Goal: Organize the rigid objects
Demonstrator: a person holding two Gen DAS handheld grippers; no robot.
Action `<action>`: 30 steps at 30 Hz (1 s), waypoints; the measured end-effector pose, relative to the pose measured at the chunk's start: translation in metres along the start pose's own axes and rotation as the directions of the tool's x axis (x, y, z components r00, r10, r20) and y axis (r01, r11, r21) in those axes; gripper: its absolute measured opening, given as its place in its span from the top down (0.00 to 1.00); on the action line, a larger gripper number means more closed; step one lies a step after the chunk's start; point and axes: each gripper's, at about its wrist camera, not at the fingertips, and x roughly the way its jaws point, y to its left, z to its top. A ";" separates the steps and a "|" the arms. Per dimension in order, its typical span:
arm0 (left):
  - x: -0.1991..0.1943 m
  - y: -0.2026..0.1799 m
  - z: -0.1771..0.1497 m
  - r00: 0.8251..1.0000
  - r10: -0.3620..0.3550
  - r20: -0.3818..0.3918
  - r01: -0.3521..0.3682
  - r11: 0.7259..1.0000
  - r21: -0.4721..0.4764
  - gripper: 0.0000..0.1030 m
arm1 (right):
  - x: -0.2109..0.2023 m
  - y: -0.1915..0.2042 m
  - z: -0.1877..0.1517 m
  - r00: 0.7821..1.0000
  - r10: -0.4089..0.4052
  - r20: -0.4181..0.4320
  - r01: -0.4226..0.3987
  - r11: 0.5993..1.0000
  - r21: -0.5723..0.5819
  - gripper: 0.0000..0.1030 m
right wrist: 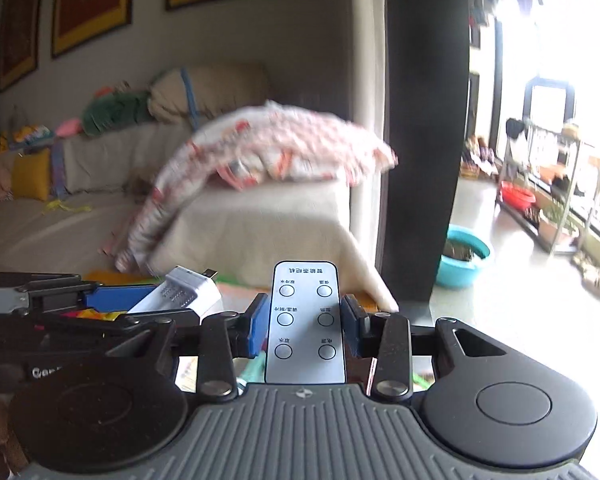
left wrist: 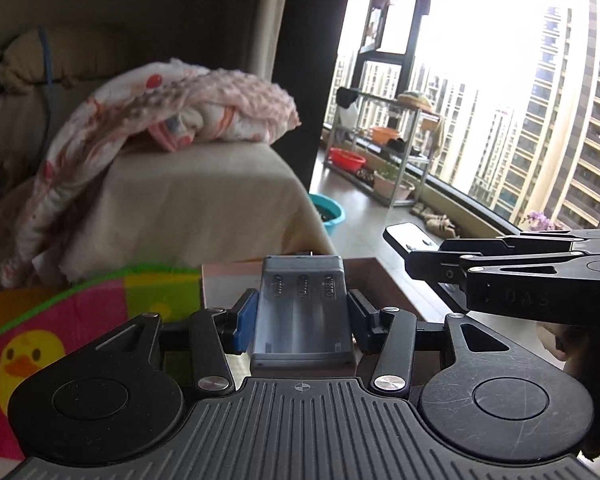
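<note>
The left gripper (left wrist: pixel 302 312) is clamped on a grey battery case (left wrist: pixel 303 312), its blue pads pressed against the case's two long sides; the open face shows three spring slots at the far end. The right gripper (right wrist: pixel 305 320) is clamped narrowly on a slim white remote (right wrist: pixel 305 322) with six round buttons in two columns, the remote pointing straight away from the camera. Each view catches the other tool from the side: the left view shows the right gripper (left wrist: pixel 500 276) entering from the right edge with the remote as a thin dark slab sticking out towards the window, and only there does a bit of a hand (left wrist: pixel 556 340) show beneath it. The right view shows the left gripper (right wrist: pixel 100 300) at the left edge with the case seen as a pale block tilted upward. Only the left view shows a duck-print mat (left wrist: pixel 60 320) and a brown box (left wrist: pixel 380 280) below the case. Both show a sofa (left wrist: pixel 204 200) draped with a pink blanket (left wrist: pixel 172 112) and a blue basin (right wrist: pixel 466 258) on the floor; framed pictures (right wrist: pixel 92 0) on the wall appear in the right view alone.
</note>
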 end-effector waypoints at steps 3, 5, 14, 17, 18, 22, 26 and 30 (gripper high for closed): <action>0.021 0.013 -0.009 0.999 -0.007 -0.046 0.006 0.999 -0.037 0.49 | 0.034 -0.004 -0.015 0.998 -0.016 -0.068 0.017 1.000 0.012 0.63; 0.034 0.018 -0.013 0.995 -0.011 -0.096 0.006 0.999 -0.051 0.49 | 0.048 -0.007 -0.023 0.996 0.020 -0.089 -0.017 0.999 0.030 0.63; -0.030 0.029 -0.022 0.998 0.050 0.032 -0.048 0.998 -0.047 0.50 | 0.024 -0.008 -0.046 0.996 -0.040 -0.077 0.044 0.997 0.057 0.38; -0.071 0.024 -0.047 0.996 0.090 0.025 -0.090 0.996 -0.011 0.50 | -0.014 -0.003 -0.067 0.998 -0.044 -0.047 0.047 0.998 0.050 0.27; -0.083 0.022 -0.059 0.995 0.100 0.015 -0.100 0.995 -0.002 0.50 | -0.026 0.000 -0.076 0.998 -0.046 -0.042 0.048 0.998 0.048 0.27; -0.114 0.018 -0.110 0.983 0.175 -0.049 -0.173 0.984 0.038 0.49 | -0.061 0.013 -0.116 0.996 -0.061 -0.066 0.065 0.995 0.072 0.17; -0.119 0.022 -0.151 0.958 0.254 -0.135 -0.254 0.967 0.017 0.50 | -0.057 0.029 -0.153 0.984 -0.039 -0.172 0.057 0.993 0.101 0.16; -0.115 0.014 -0.167 0.953 0.273 -0.134 -0.273 0.962 0.020 0.42 | -0.040 0.045 -0.176 0.965 -0.043 -0.258 0.069 0.993 0.092 0.10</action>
